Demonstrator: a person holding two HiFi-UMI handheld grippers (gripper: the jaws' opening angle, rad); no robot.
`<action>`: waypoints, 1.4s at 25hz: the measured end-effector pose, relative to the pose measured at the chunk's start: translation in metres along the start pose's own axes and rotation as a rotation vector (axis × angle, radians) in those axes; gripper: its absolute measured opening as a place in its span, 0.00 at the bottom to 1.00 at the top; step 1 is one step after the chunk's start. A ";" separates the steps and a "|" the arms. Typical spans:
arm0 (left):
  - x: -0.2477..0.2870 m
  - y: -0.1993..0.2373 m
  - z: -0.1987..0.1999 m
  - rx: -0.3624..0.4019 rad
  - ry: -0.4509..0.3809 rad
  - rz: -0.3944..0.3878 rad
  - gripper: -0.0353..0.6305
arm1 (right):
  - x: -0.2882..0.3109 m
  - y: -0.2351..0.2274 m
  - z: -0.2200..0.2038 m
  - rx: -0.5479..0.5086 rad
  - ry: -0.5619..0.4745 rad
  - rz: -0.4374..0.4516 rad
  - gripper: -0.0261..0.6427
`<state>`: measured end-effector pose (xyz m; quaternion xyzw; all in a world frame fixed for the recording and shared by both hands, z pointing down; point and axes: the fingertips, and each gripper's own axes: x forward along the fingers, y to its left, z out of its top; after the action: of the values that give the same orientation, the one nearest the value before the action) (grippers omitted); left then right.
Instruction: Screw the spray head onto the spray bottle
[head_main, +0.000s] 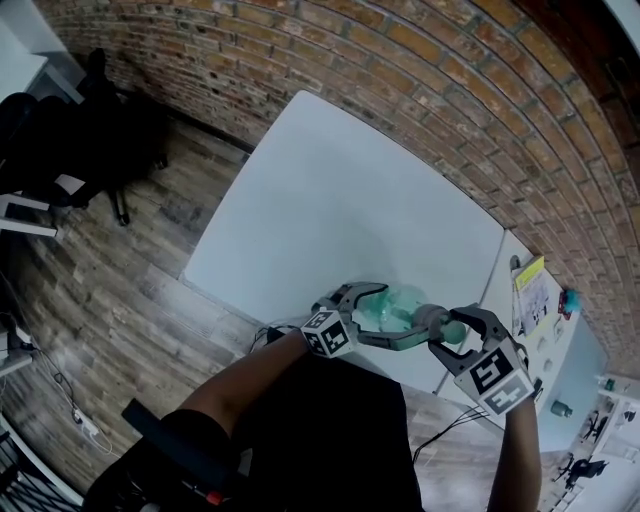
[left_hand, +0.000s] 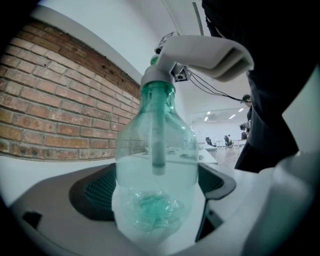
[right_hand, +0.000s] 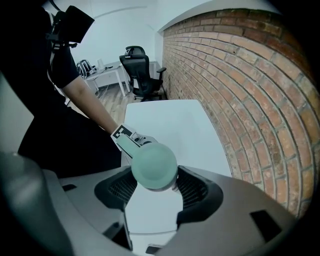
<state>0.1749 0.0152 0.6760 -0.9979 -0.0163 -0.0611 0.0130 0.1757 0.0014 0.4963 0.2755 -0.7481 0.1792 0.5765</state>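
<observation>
Grip check: your left gripper (head_main: 398, 314) is clamped around the belly of one clear green spray bottle (left_hand: 155, 170), held over the near edge of the white table (head_main: 330, 200). Your right gripper (head_main: 445, 328) is pinched on one white-and-green spray head (right_hand: 154, 166), seated on the bottle's neck.

We find no words, numbers or brand names that we can read. The left cube (head_main: 330, 333) and right cube (head_main: 497, 378) carry black-and-white square markers, not letters. A yellow sheet (head_main: 529, 272) at the right has print too small to read.
</observation>
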 end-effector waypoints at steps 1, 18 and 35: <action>0.000 0.000 0.001 -0.006 -0.001 0.001 0.82 | 0.000 0.000 0.000 -0.001 -0.001 0.003 0.42; 0.001 0.002 -0.001 -0.023 0.024 -0.028 0.82 | -0.028 0.003 0.005 -0.398 0.064 0.065 0.43; 0.002 0.000 -0.007 -0.038 0.025 -0.011 0.81 | 0.002 0.009 -0.004 -0.692 0.219 0.099 0.43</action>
<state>0.1762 0.0152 0.6835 -0.9970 -0.0206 -0.0737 -0.0062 0.1730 0.0106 0.4997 0.0069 -0.7107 -0.0285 0.7029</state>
